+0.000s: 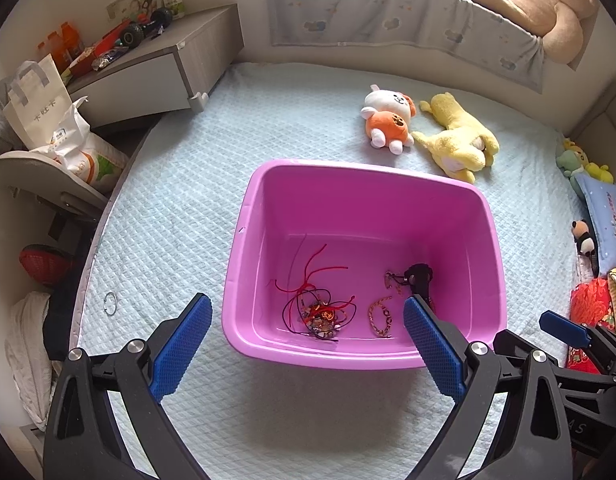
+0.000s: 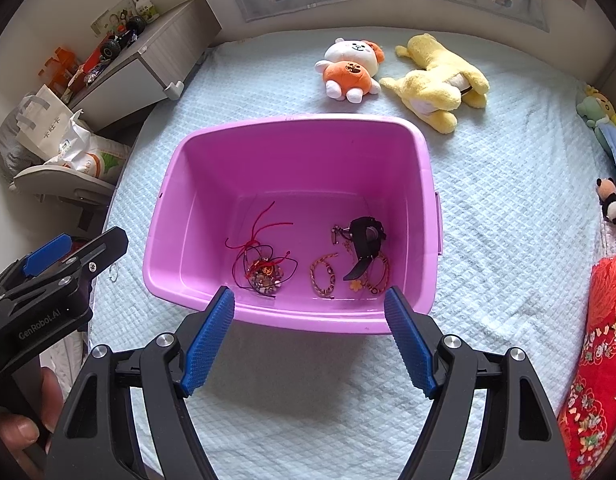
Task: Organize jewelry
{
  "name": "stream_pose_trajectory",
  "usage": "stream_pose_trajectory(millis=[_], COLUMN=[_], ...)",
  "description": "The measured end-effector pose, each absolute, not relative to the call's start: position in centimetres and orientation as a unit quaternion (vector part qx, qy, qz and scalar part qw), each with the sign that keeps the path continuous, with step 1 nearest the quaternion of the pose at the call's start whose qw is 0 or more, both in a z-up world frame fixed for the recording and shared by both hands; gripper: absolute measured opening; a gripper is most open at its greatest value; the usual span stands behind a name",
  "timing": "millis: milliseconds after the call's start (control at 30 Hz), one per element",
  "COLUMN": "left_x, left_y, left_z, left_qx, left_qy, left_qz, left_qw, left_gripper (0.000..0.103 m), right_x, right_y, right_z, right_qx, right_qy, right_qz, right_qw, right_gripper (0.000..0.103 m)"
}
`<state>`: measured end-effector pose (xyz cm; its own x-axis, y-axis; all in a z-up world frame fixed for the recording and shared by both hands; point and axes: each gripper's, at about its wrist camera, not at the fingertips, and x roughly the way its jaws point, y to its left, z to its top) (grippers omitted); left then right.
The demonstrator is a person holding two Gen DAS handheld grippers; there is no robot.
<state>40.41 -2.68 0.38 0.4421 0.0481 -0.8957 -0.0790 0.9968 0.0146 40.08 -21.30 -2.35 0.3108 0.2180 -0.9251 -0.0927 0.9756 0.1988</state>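
Pink bin (image 2: 196, 184) holding tangled jewelry (image 2: 264, 270), both hand-held grippers spread, empty, left (image 1: 306, 312), right (image 2: 310, 300)

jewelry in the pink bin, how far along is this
Mostly done: the red cord tangle, braided bracelets and black watch lie inside the pink plastic bin. Both the left gripper and right gripper are open, holding nothing. Left: a thin metal ring on the quilted cover.

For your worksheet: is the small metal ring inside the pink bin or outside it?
Outside: the ring lies on the quilt, left of the pink bin.
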Motion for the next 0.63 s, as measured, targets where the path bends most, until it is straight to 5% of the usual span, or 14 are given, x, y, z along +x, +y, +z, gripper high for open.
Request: stream_pose_trajectory(millis=[633], left_x=[40.27], left_y=[-2.26], left_z=[0.11], left_qx=[-0.022], left_qy=[0.534], left_qz=[0.045], left_qw=[0.844], left_gripper=[0.095], right_x=[40.00], right_y=[-20.98], right_z=[-2.39], right_qx=[0.054], right_qy=[0.580], right_qz=[0.096], right_qw=[0.807], right_gripper=[0.074])
